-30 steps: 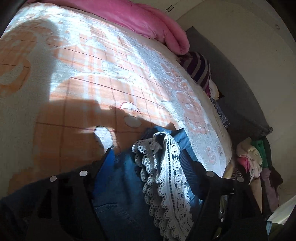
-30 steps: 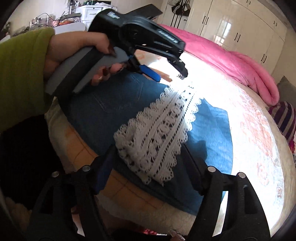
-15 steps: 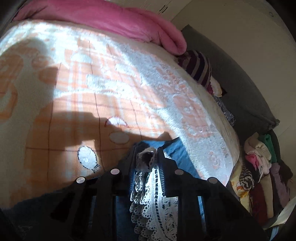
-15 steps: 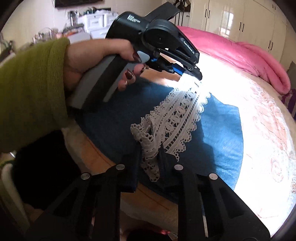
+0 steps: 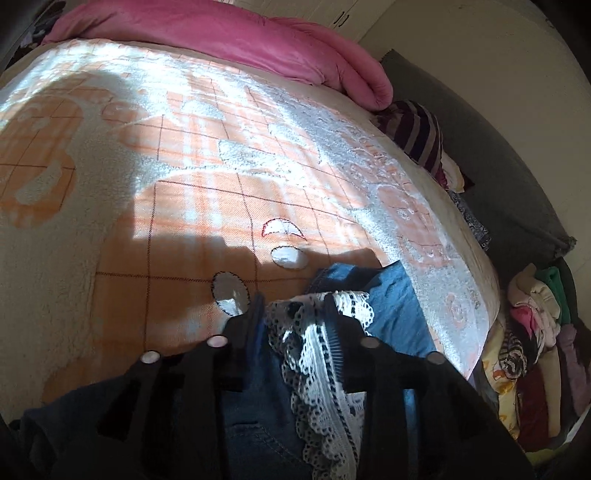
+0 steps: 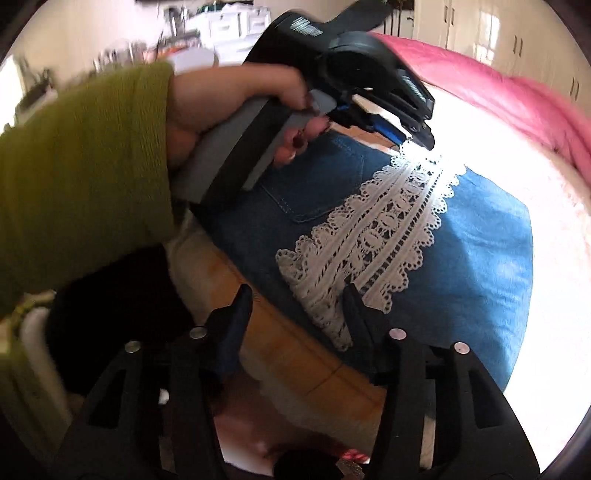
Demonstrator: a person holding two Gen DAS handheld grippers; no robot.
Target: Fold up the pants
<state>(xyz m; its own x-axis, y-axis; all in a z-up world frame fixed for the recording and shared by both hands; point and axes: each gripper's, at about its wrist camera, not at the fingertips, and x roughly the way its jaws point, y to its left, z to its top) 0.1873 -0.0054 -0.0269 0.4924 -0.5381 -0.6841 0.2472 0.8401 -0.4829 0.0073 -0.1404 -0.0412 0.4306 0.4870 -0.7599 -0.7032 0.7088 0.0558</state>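
While sun falls on the bed (image 5: 184, 206):
Pants (image 6: 480, 258): folded, lace (image 6: 384, 236) on top.
Left claw (image 5: 293, 306): just opening, lace between.
Right claw (image 6: 299, 291): just opening, apart over lace.

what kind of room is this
Most likely a bedroom: a bed under an orange-and-white blanket, a pink duvet bunched at its far end, and white wardrobe doors along the wall.

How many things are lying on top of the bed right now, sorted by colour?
Blue: 1, the folded jeans
White: 1, the lace strip lying across the jeans
Pink: 1, the duvet bunched along the bed's far edge
Total: 3, all resting on the orange and white blanket
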